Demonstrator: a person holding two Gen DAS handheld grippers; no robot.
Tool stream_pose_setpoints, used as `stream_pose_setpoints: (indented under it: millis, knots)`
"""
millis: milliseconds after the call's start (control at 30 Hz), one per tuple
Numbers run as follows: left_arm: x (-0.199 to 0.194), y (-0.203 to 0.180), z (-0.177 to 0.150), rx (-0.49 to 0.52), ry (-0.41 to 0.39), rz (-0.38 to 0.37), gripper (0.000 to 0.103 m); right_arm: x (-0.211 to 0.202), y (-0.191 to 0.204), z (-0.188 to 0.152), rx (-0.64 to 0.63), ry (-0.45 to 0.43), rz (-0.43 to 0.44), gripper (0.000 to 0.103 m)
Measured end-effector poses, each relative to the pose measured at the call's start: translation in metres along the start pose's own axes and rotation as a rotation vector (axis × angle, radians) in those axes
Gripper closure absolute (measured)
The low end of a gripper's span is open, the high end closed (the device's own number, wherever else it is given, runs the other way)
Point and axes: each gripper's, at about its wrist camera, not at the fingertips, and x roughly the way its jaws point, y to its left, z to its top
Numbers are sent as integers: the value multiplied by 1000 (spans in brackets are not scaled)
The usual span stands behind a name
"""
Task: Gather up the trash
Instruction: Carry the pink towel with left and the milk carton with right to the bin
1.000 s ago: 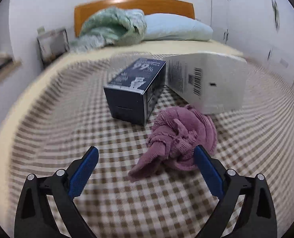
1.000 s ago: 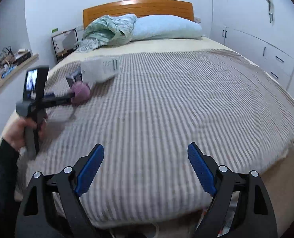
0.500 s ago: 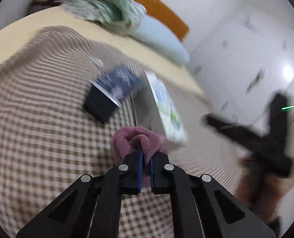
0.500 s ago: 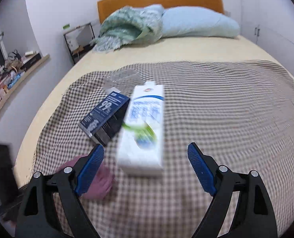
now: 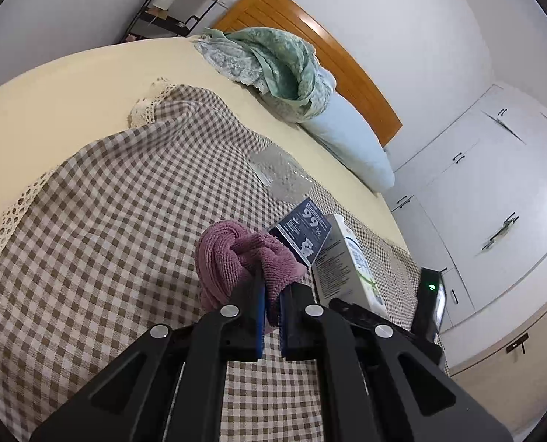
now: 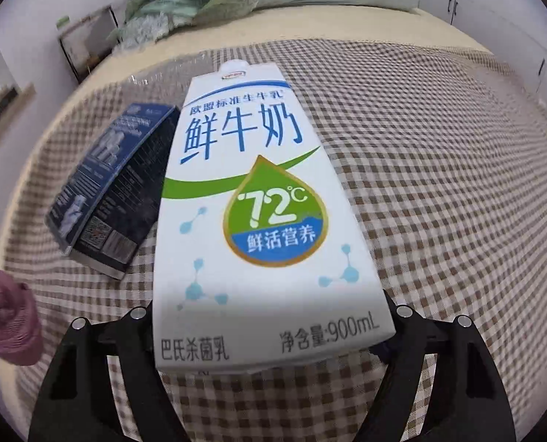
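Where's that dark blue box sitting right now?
The dark blue box lies flat on the checked blanket, alongside the white milk carton on its left in the right wrist view; the left wrist view shows it just beyond the pink cloth.

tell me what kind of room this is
A bedroom, most likely: a bed with a wooden headboard, a pale blue pillow on it, and white built-in wardrobe doors along the wall.

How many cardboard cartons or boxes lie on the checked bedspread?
2. The white milk carton lies on the checked bedspread, its base between the right gripper's closing jaws. The dark blue box lies beside it, on its left. Others may be hidden.
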Motion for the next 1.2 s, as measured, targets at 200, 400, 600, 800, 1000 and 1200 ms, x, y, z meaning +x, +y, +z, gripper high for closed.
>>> stream_pose_setpoints:
  millis: [200,400,600,800,1000,1200]
  knots:
    - [5,-9,-2,17,-5,0,100,-43,-11,-9,-67,-79,-28,31]
    - [8,-39,-13,98,22,7,100,-80,-45,-27,-61,-122,-2,32]
    - [11,-92,-42,218,67,-15,100,-153,-138,-100,41,-163,-36,32]
    - [25,-150,-84,320,143,-49,101,-257,-249,-214,151,-133,-226,32]
    - [20,-225,-144,451,238,-212,101,-301,-332,-352,299,72,-392,32]
    - [26,-282,-217,554,388,-306,100,-230,-373,-459,413,342,-324,32]
